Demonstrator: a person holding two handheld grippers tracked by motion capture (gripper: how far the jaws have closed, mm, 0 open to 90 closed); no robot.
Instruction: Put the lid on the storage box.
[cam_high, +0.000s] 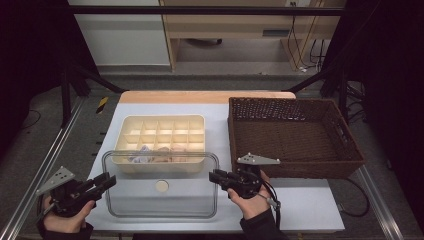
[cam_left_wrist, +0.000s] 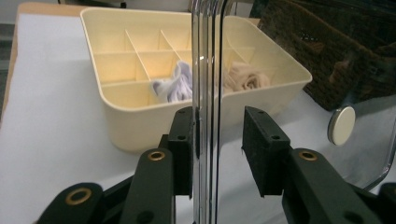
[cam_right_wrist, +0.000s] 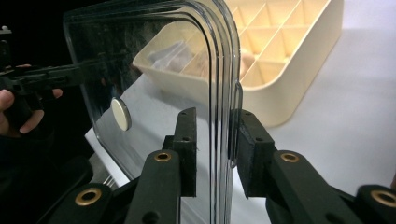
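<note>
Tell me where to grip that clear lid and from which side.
Take the clear lid by its two short side rims, one claw from each side, jaws straddling the thin edge. It is a wide, flat, rounded-corner sheet, so opposite grips keep it level. The left claw and right claw already straddle those rims; the round knob is too small.

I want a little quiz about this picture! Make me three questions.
1. True or false: the clear lid sits closed on the divided box.
2. Which is right of the box: A) wicker basket, B) bucket?
3. How many grippers have the lid's edge between their jaws?

Key:
1. False; it is off the box, lying in front of it.
2. A.
3. Two: left gripper and right gripper.
</note>
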